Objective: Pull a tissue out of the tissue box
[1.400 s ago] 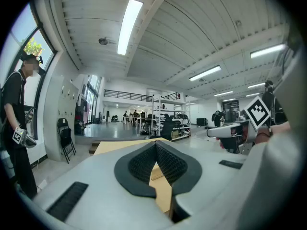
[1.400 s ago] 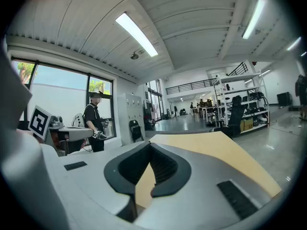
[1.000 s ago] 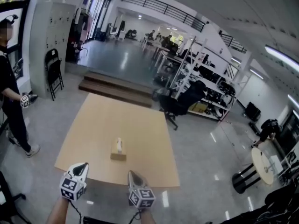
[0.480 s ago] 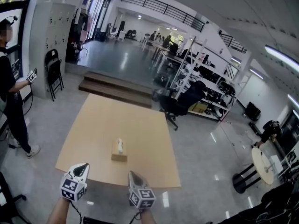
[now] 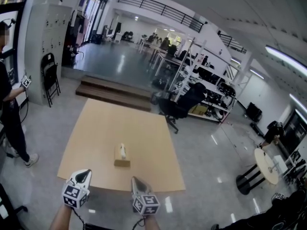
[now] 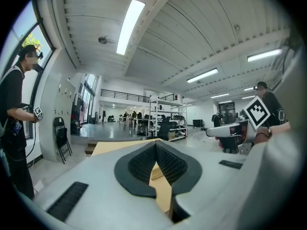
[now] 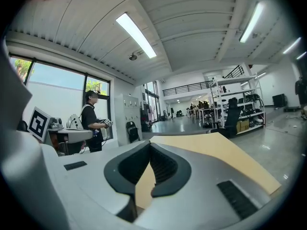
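Observation:
A tan tissue box (image 5: pixel 121 159) stands near the middle of the tan table (image 5: pixel 96 128), with a white tissue (image 5: pixel 123 150) sticking up from its top. Both grippers hover side by side over the table's near edge, short of the box and apart from it. My left gripper (image 5: pixel 86 173) is shut with nothing between its pads; in its own view the fingertips (image 6: pixel 156 144) meet. My right gripper (image 5: pixel 135 179) is likewise shut and empty, fingertips (image 7: pixel 149 144) touching. Each gripper shows at the edge of the other's view: the right gripper (image 6: pixel 224 130) and the left gripper (image 7: pixel 72 134).
A person (image 5: pixel 8 109) stands left of the table holding a marker cube. A folding chair (image 5: pixel 48 75) stands by the wall, low steps (image 5: pixel 115 92) lie beyond the table, an office chair (image 5: pixel 181 104) is at its far right corner, and a round table (image 5: pixel 266 166) stands at the right.
Both grippers have stayed where they were, shut. The person at the left has raised the hand with the marker cube. The head view has shifted slightly.

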Demonstrator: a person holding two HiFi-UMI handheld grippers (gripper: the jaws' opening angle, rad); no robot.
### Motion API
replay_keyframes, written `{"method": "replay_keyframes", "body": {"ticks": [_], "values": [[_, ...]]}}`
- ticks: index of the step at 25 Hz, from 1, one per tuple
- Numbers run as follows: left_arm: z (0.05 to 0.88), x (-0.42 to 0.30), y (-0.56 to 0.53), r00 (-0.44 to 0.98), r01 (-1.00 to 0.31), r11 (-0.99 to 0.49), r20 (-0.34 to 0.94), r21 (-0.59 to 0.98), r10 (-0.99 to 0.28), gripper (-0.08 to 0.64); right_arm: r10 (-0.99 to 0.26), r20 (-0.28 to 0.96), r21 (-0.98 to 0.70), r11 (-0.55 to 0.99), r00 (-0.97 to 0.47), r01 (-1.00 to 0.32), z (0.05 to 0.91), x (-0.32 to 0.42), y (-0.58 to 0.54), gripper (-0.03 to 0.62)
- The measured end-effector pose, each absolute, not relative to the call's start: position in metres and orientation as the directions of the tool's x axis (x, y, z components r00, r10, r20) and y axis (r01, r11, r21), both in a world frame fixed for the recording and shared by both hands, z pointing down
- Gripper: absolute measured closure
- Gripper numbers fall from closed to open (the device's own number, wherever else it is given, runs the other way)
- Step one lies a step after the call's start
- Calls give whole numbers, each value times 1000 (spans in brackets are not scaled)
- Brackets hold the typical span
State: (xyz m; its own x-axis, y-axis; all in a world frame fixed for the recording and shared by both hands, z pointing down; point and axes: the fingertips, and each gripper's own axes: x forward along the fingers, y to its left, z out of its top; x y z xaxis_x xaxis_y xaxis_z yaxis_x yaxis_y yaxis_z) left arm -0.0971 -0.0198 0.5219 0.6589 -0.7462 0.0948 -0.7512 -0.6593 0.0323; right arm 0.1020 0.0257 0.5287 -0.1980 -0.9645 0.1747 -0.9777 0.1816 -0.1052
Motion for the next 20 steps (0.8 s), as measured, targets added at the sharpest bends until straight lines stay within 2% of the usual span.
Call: {"method": "replay_keyframes", "body": {"ticks": [20], "values": [[532,-106,-51,673,-739,-672,88,45,-735,554,-970,172,-92,155,-169,-984,536,94,3,581]]}}
